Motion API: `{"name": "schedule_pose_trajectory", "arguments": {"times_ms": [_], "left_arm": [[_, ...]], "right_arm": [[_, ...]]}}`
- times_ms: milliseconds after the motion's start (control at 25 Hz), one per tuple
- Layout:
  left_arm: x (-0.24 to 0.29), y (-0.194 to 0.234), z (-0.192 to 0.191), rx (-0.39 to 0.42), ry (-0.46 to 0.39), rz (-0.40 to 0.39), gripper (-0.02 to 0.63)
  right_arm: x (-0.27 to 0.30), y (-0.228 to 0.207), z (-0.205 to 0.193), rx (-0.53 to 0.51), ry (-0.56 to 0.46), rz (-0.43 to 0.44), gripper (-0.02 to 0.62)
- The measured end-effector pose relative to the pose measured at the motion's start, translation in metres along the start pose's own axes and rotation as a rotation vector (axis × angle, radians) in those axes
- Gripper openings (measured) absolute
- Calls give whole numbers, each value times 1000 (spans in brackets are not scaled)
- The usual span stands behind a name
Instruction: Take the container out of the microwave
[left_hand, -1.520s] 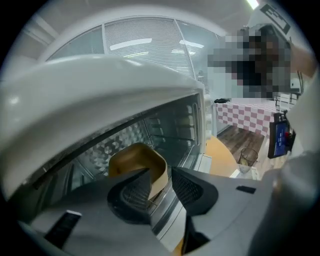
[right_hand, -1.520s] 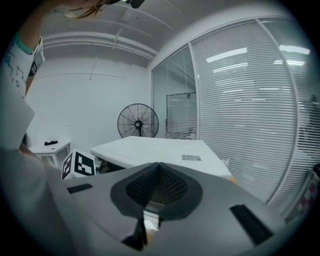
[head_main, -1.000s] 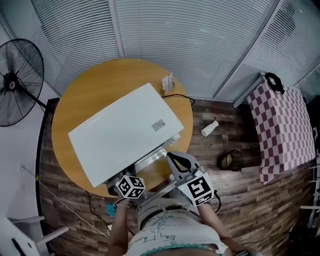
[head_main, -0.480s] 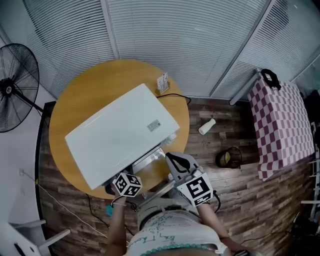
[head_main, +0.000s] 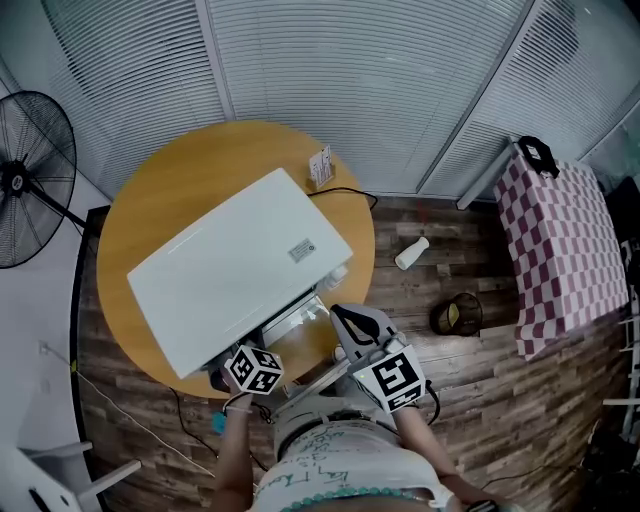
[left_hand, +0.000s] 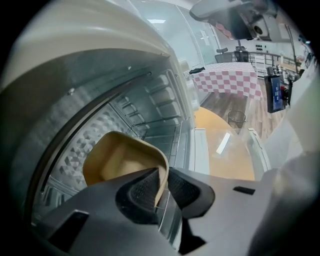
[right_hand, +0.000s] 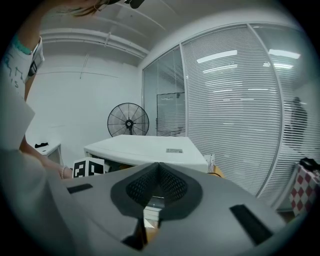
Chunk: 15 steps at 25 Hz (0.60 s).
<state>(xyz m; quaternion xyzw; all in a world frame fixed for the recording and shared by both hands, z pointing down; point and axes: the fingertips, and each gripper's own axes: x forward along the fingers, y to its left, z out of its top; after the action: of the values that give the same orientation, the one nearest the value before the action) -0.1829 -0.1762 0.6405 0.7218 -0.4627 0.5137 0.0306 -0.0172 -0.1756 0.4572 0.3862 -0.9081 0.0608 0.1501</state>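
Microwave (head_main: 235, 270) on round table (head_main: 140, 190), mouth facing the person. Left gripper (left_hand: 161, 174) is angled down into it, jaws closing on the near wall of the tan container (left_hand: 117, 160), pads against both faces, probably a hold for lifting. Container sits inside the microwave. Right gripper (right_hand: 159, 175) hangs alongside, jaws together, empty, clear of the opening.

Head view: we note even, cool light, brightest on the white slatted window blinds (head_main: 330, 70). The white box-shaped microwave oven (head_main: 230, 265) is nearly washed out on top, and shadows on the round orange-brown wooden table (head_main: 150, 190) are faint.

Both gripper views: we record strong fisheye bending and black corners.

Left gripper view: the tan plastic container (left_hand: 117, 160) is sharp in a dim grey cavity. A glare streak crosses the clear glass oven door (left_hand: 223, 142).

Right gripper view: we see bright strip reflections across the blinds.
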Motion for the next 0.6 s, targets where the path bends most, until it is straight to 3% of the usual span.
{"name": "schedule_pose_trajectory", "arguments": {"times_ms": [600], "left_arm": [[-10, -9, 2, -70, 16, 1, 55]], "right_arm": [[-8, -3, -2, 3, -11, 22, -8]]}}
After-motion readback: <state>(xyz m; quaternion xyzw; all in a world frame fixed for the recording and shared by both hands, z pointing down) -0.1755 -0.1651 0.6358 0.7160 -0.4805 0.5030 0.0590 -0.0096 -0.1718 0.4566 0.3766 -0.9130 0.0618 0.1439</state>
